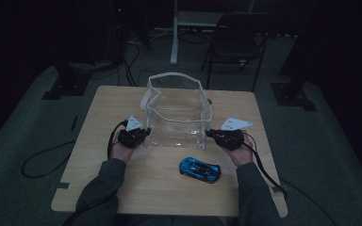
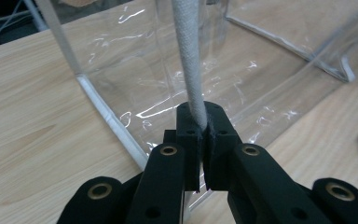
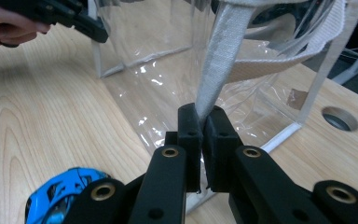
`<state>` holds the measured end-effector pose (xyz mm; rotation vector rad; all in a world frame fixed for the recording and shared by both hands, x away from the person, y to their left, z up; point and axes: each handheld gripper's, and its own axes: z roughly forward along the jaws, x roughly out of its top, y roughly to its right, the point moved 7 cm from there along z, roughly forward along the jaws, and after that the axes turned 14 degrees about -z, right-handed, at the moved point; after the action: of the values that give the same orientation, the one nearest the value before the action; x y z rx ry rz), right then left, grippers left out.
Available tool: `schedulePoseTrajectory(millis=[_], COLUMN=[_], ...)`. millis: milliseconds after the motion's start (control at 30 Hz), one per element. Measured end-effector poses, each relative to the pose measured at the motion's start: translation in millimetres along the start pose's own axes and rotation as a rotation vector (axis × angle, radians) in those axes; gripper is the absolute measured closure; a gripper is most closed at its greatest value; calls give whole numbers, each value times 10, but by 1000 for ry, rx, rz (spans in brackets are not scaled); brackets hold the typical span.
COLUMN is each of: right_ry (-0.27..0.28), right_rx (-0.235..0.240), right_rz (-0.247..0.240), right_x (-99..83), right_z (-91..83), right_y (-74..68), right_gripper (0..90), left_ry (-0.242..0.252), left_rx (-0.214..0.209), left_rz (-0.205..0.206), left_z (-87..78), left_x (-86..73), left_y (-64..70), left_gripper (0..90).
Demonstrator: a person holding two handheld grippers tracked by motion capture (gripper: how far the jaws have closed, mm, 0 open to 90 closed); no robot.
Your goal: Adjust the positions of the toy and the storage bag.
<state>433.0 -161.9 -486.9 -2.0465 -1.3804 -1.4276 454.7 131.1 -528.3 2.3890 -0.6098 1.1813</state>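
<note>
Wooden table (image 1: 122, 188) bearing clear plastic bag (image 1: 176, 117) at centre. Left gripper (image 1: 142, 133) clamped on bag's left white strap (image 2: 189, 60); right gripper (image 1: 210, 133) clamped on right strap (image 3: 221, 56). Blue toy car (image 1: 200, 169) just in front of bag.

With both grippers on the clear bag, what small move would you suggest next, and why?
Probably draw the two grippers slightly apart to widen the bag's mouth. The left gripper and the right gripper are each shut on a white strap of the clear bag, and the blue toy car lies outside on the table.
</note>
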Motion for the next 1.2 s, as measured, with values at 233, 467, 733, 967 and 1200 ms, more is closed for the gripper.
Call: schedulePoseTrajectory(millis=[233, 467, 733, 967, 1200], right_ry=[-2, -13, -139, -171, -197], right_rx=[-24, -26, 9, 42, 113], right_rz=[-2, 16, -14, -11, 15], right_x=[-87, -143, -510, -689, -808], right_z=[-131, -192, -395, -456, -397], right_y=[14, -32, -367, -579, -762], right_gripper=[865, 693, 469, 343, 241], left_ry=[-10, 8, 36, -53, -105], left_rx=[-18, 0, -91, -240, -344], left_rz=[23, 33, 114, 241, 294], left_z=[20, -122, -387, -123, 131], left_x=[-6, -3, -107, -269, -430], left_y=[114, 186, 504, 929, 1193], left_gripper=[862, 620, 470, 354, 282])
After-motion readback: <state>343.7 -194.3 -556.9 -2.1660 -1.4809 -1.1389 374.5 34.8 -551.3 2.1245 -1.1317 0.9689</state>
